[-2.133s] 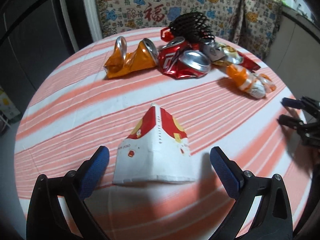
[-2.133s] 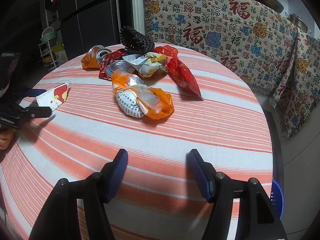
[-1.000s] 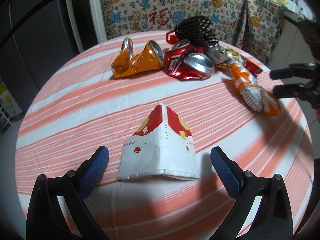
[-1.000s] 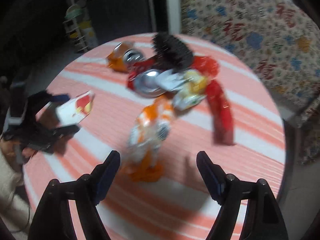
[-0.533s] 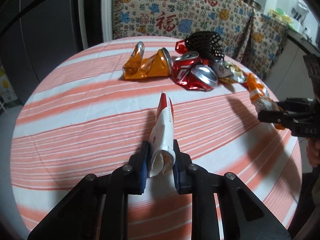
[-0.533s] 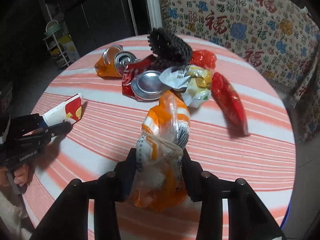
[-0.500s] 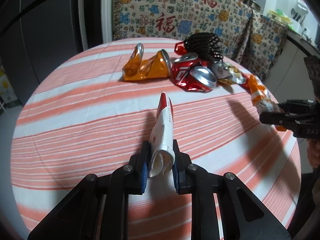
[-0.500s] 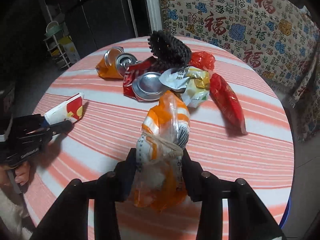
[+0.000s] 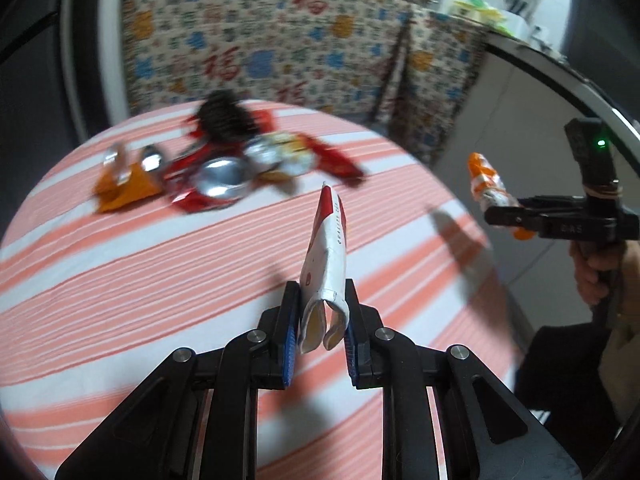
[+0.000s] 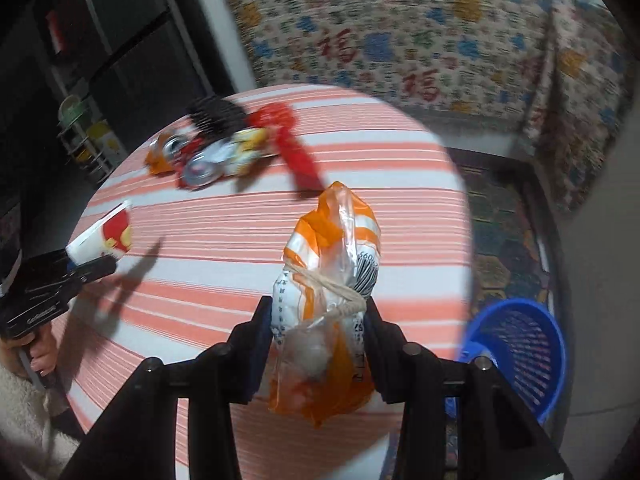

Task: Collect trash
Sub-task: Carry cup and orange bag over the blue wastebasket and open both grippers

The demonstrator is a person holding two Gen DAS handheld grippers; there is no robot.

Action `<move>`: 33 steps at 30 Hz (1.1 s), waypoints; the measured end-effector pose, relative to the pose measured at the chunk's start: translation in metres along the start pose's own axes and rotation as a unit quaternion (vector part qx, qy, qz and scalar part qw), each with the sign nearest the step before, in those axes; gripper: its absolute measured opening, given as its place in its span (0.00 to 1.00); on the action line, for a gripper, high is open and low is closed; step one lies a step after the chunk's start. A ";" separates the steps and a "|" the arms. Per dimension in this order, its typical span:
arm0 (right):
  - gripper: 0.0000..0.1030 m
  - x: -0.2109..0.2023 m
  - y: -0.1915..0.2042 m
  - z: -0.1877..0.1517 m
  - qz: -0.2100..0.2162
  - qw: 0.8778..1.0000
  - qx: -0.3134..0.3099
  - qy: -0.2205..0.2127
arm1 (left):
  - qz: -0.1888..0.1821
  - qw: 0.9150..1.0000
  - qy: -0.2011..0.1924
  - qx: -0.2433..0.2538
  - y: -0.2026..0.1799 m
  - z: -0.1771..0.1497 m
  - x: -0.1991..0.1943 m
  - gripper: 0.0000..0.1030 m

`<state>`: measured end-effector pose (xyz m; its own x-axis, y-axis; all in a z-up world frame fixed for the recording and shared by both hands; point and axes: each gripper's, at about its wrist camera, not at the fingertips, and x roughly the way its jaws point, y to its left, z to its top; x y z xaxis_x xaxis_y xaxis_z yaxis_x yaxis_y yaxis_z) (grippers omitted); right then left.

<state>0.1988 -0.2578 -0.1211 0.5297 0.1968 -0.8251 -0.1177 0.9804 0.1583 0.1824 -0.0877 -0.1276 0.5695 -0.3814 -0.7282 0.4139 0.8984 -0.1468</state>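
Two crushed cans point(image 9: 218, 178) (blurred), one basket point(image 10: 520, 350).

- The left gripper point(image 9: 322, 330) is squeezed tight on a flat paper cup point(image 9: 326, 256) and held up above the table.
- The right gripper point(image 10: 320, 336) is squeezed tight on an orange bag point(image 10: 328, 292), held up in the air too.

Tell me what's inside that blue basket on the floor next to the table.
The blue basket sits on the floor beside the striped table. Its visible mesh wall and inside look empty. The right tool, holding the orange bag, covers the basket's near left part, so that stays unseen.
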 end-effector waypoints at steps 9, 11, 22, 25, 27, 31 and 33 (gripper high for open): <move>0.42 -0.052 -0.126 -0.030 -0.105 0.989 0.093 -0.040 | -0.097 0.993 0.007 0.066 -0.135 0.050 0.049 0.18; 0.42 -0.051 -0.148 -0.039 -0.115 0.986 0.111 -0.036 | -0.115 0.991 0.012 0.073 -0.163 0.060 0.063 0.18; 0.42 -0.032 -0.226 -0.072 -0.135 0.978 0.155 -0.026 | -0.156 0.983 0.045 0.086 -0.260 0.086 0.151 0.19; 0.42 -0.024 -0.237 -0.072 -0.134 0.979 0.149 -0.019 | -0.153 0.983 0.058 0.083 -0.272 0.088 0.174 0.21; 0.42 -0.019 -0.243 -0.072 -0.131 0.980 0.148 -0.013 | -0.151 0.983 0.068 0.079 -0.277 0.090 0.191 0.21; 0.42 -0.008 -0.257 -0.072 -0.126 0.983 0.136 0.003 | -0.146 0.983 0.079 0.078 -0.287 0.093 0.216 0.24; 0.42 -0.004 -0.262 -0.073 -0.125 0.983 0.135 0.009 | -0.144 0.983 0.085 0.079 -0.292 0.093 0.228 0.24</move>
<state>0.1665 -0.5168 -0.1988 0.4988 -0.0497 -0.8653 0.2425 0.9665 0.0843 0.2581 -0.4571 -0.1883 0.2923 -0.5607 -0.7747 0.6535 0.7086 -0.2663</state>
